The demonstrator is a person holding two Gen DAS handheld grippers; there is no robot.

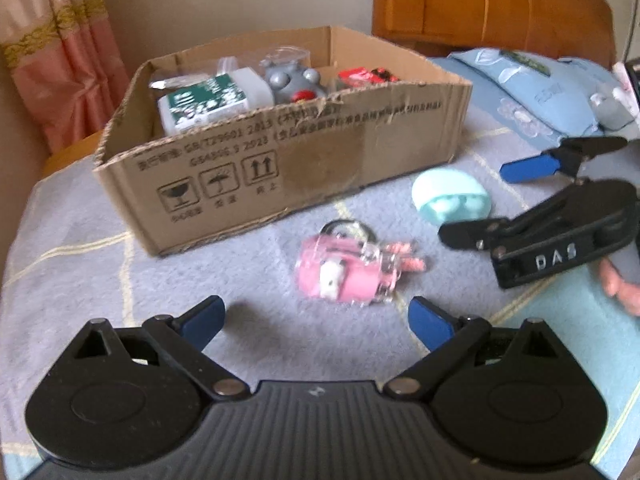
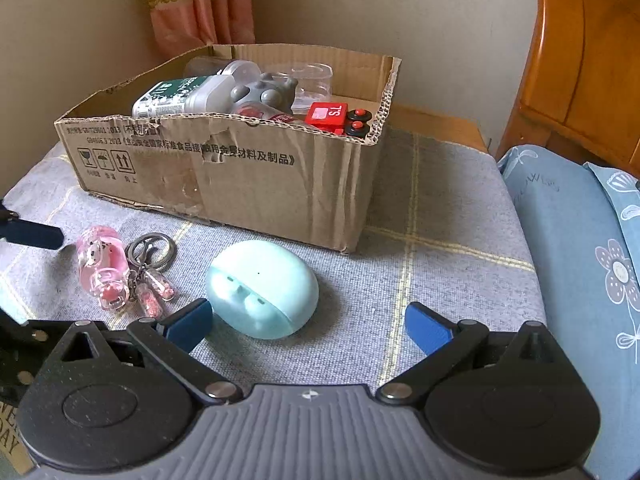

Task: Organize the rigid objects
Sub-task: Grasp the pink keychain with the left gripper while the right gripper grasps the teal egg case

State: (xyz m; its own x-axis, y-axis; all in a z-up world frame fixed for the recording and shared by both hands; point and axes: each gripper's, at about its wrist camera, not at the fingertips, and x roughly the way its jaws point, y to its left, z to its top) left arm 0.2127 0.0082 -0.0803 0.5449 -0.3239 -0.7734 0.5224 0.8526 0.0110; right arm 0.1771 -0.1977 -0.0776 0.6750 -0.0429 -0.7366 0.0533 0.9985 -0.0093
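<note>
Left gripper (image 1: 316,322) spread wide, low over pink keychain (image 1: 344,272).

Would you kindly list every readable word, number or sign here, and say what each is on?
"2013": cardboard box front wall.
"全国家标准食品接": same wall, second line; the rest is torn or blurred.
Fragile, umbrella and this-way-up signs: same wall, left end.
"TS": red toy in the box.
"DAS": right tongs body.
Green-labelled bottle: print too blurred.
</note>
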